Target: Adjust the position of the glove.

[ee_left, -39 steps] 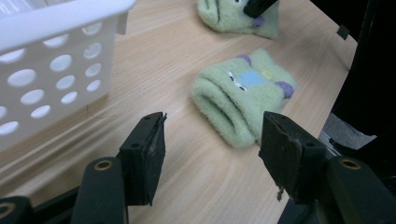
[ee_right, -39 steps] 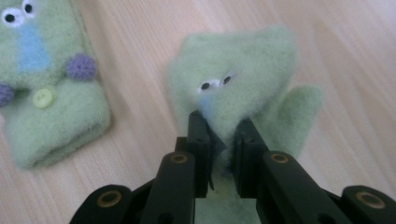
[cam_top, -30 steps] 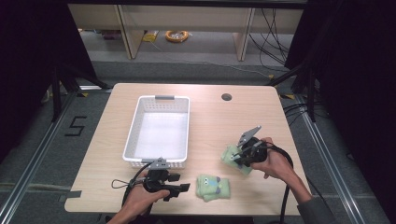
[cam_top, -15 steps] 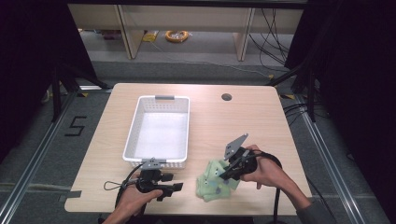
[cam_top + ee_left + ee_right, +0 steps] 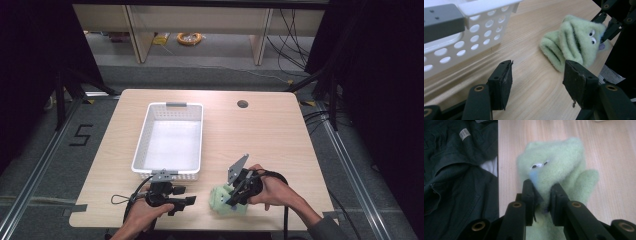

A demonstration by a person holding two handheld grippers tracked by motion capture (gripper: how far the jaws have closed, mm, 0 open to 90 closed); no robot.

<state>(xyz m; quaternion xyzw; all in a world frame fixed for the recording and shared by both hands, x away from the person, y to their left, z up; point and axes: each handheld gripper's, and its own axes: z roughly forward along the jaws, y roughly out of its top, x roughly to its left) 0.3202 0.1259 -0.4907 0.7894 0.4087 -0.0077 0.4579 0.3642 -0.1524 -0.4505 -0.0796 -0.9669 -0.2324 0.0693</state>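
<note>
A fuzzy green plush with small eyes (image 5: 220, 202) (image 5: 574, 42) (image 5: 556, 165) lies near the table's front edge, bunched against a second green piece. My right gripper (image 5: 232, 196) (image 5: 541, 187) pinches its fabric between narrow jaws that have just been opening a little, and the pads still press on the plush. That gripper's black jaws (image 5: 609, 22) also stand behind the plush in the left gripper view. My left gripper (image 5: 186, 201) (image 5: 536, 72) rests to the left of the plush, open, with bare wood between its fingers.
A white perforated basket (image 5: 142, 145) (image 5: 486, 7) stands just beyond the left gripper. A round cable hole (image 5: 242, 104) sits at the table's back. The person's dark clothing (image 5: 456, 182) lies past the table's front edge.
The right gripper carried a green plush from the right side leftward and toward the front edge, down onto the green plush lying there. The left gripper stayed put.
</note>
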